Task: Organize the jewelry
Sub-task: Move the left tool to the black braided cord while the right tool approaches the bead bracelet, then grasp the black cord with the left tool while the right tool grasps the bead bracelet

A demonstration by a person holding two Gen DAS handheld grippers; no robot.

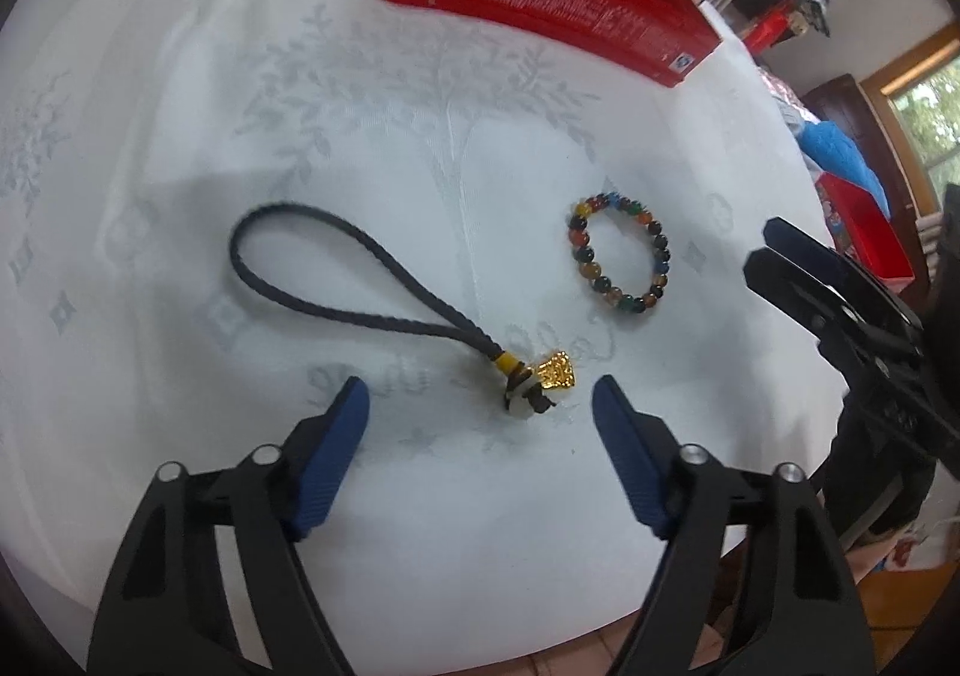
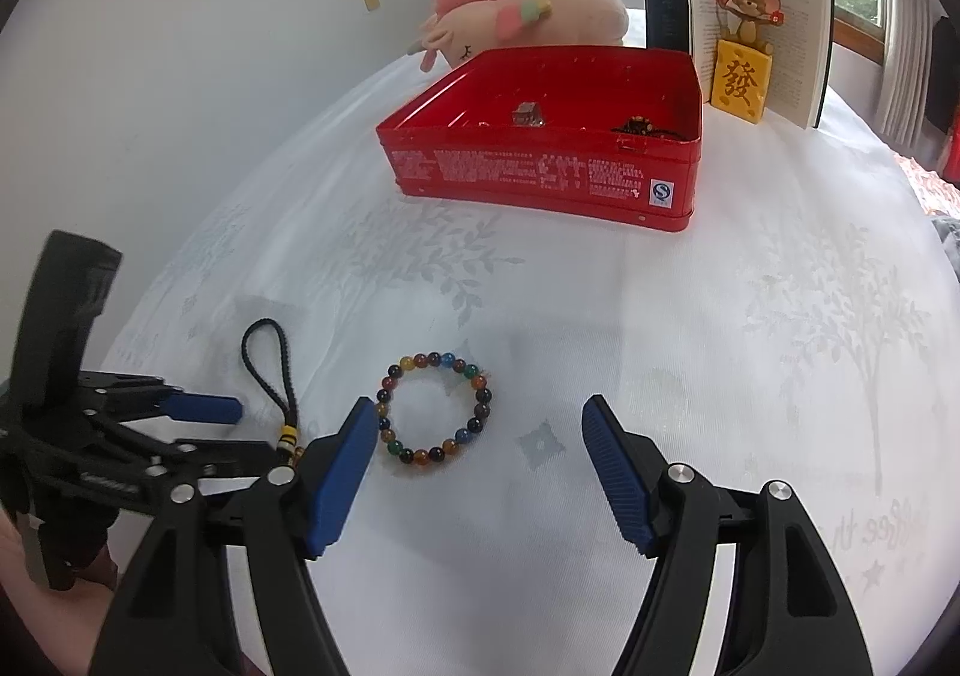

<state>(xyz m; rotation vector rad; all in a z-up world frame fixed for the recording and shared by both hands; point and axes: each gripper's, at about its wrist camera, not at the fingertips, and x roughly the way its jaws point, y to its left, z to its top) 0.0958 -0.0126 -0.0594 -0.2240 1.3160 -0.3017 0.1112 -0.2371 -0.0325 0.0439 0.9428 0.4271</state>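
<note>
Two pieces lie loose on the bench: a braided cord charm (image 1: pixel 543 385) between the spread, empty left claw (image 1: pixel 480 394), and a bead bracelet (image 2: pixel 433 409) by the open right claw (image 2: pixel 477 424). Pinch the knot, seemingly thickest, then carry to the red tin (image 2: pixel 540 169).

Black claw (image 1: pixel 480 397) (ribbed blue pads (image 1: pixel 336 454)); silver screws (image 1: pixel 693 453)

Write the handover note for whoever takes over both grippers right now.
Left gripper: open, empty, jaws either side of the gold charm on the black cord strap.
Right gripper: open, empty, by the beaded bracelet.
Both pieces lie on the white tablecloth.
Done: a few items already in the red tin.
Left: strap and bracelet go into the tin.
</note>
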